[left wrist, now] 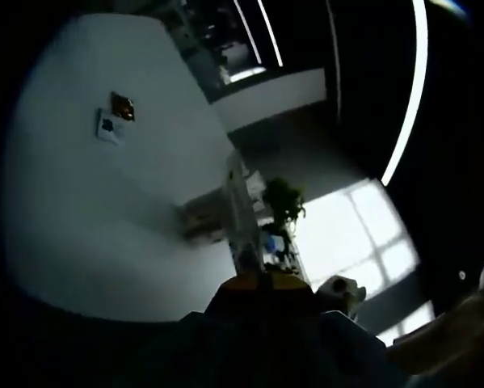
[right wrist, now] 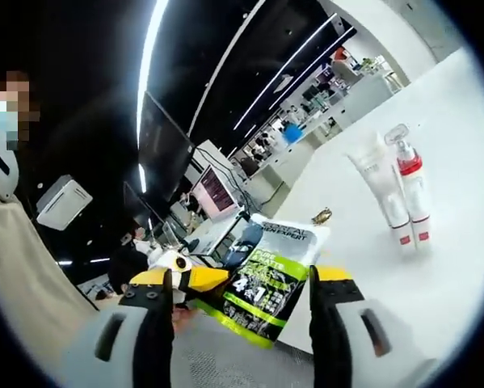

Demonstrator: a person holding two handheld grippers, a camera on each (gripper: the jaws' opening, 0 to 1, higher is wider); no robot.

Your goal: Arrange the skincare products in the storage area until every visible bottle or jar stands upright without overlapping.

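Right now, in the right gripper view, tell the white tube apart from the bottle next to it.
The white tube is plain white and flares wide at its top; the bottle stays slim and carries a red collar under a clear cap. The white tube ends in a flat edge, the bottle in a rounded cap. Both stand side by side on the white table, each with red near its base.

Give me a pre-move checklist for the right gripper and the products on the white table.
1. Right gripper open: ok, jaws wide apart.
2. Green-and-white labelled sachet between the jaws: ok, not clamped yet.
3. White tube with red cap upright: ok, standing on its cap.
4. Clear spray bottle with red collar upright: cannot tell, view tilted.
5. Tube and bottle overlapping: cannot tell, very close together.
6. Left gripper free: not ok, shut on a clear tube.
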